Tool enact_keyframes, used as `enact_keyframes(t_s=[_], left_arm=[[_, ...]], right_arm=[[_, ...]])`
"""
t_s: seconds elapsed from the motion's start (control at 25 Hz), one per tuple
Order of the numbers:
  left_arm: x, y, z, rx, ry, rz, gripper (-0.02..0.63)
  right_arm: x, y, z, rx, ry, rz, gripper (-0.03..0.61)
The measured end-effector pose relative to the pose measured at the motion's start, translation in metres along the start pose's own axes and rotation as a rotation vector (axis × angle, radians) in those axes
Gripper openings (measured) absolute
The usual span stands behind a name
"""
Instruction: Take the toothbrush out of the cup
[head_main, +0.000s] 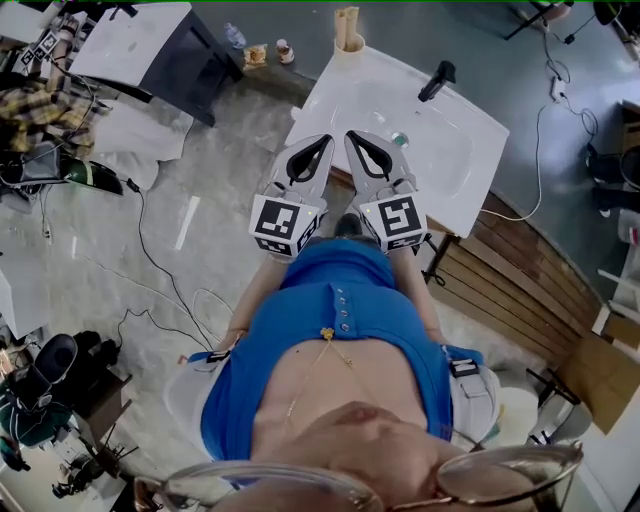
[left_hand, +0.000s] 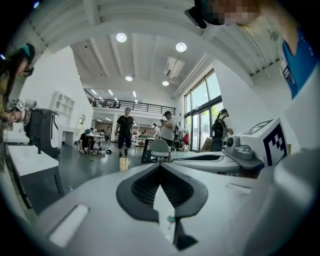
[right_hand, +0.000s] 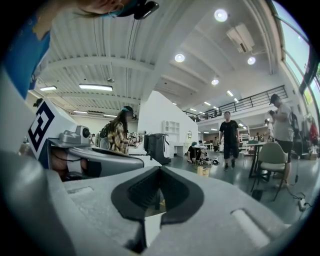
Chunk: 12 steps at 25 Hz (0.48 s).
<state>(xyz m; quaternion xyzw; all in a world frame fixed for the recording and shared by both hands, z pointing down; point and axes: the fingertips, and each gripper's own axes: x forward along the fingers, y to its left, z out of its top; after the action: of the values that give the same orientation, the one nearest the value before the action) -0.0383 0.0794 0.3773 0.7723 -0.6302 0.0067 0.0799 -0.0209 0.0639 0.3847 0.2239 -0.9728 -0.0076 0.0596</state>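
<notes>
A white washbasin (head_main: 455, 150) with a black tap (head_main: 437, 80) stands in front of me. A beige cup-like holder (head_main: 347, 30) stands at its far left corner, and it also shows small in the left gripper view (left_hand: 123, 163). I cannot make out a toothbrush in it. My left gripper (head_main: 326, 140) and right gripper (head_main: 352, 137) are held side by side over the basin's near edge, well short of the cup. Both are shut, tips touching and nothing between them, as each gripper's own view shows: left gripper (left_hand: 160, 165), right gripper (right_hand: 160, 167).
A small greenish round drain (head_main: 400, 138) lies in the basin. To the left stands a black-and-white cabinet (head_main: 150, 45), with small bottles (head_main: 285, 50) on the floor near it. Wooden slats (head_main: 520, 270) lie to the right. Several people (left_hand: 125, 131) and a chair (right_hand: 272, 160) are farther off.
</notes>
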Motion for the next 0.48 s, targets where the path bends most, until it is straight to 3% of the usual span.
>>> enact_keyframes(t_s=[0.48], left_arm=[[0.067,-0.003,0.002,0.000,-0.004,0.058,0.002]], right_arm=[[0.011,-0.063,-0.003,0.007,-0.028,0.058,0.002]])
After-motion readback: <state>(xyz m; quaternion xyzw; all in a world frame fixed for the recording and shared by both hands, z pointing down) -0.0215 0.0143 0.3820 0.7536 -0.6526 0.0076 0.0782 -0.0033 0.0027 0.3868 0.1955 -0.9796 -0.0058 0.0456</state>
